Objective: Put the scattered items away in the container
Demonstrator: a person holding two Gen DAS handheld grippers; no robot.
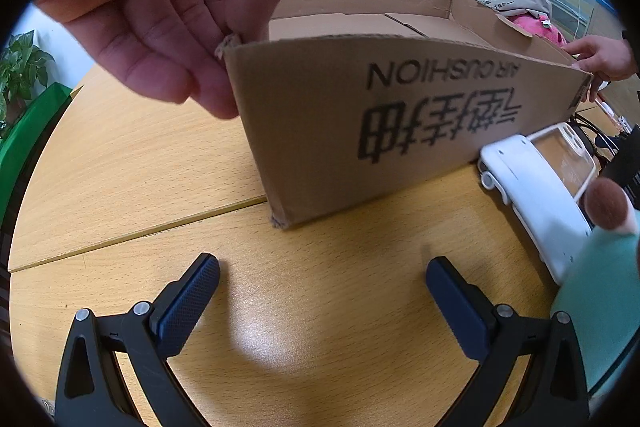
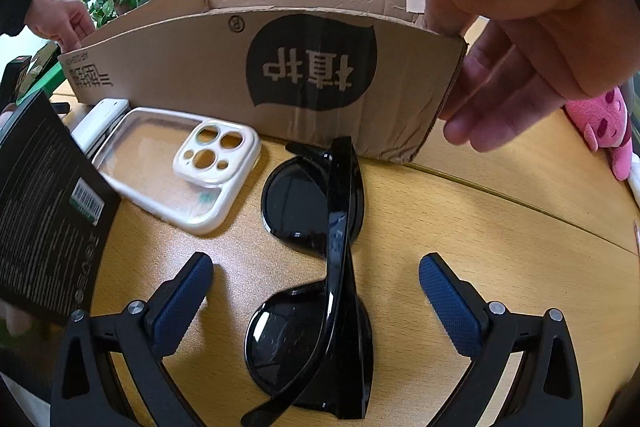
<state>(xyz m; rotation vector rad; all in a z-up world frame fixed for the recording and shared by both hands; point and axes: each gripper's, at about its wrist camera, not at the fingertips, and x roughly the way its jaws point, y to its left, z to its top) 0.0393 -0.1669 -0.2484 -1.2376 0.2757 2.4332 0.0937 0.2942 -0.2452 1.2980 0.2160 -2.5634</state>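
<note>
One open cardboard box (image 2: 224, 75) stands on the wooden table (image 2: 500, 247), pinched at each of its two near corners by a bare hand (image 2: 520, 39); before it lie one pair of black sunglasses (image 2: 320, 267), one clear phone case (image 2: 172, 171), one white device (image 1: 532, 195) and one black booklet (image 2: 44, 211). The right gripper (image 2: 316, 283) has jaws wide, straddling the sunglasses without contact; the left gripper (image 1: 322, 281) has jaws wide over bare table short of the box wall.

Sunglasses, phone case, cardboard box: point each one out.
Sunglasses (image 2: 334, 223): right wrist view, on the folded black temple arm.
Phone case (image 2: 160, 163): right wrist view, on its clear back panel.
Cardboard box (image 2: 184, 75): right wrist view, on the near printed wall.
</note>
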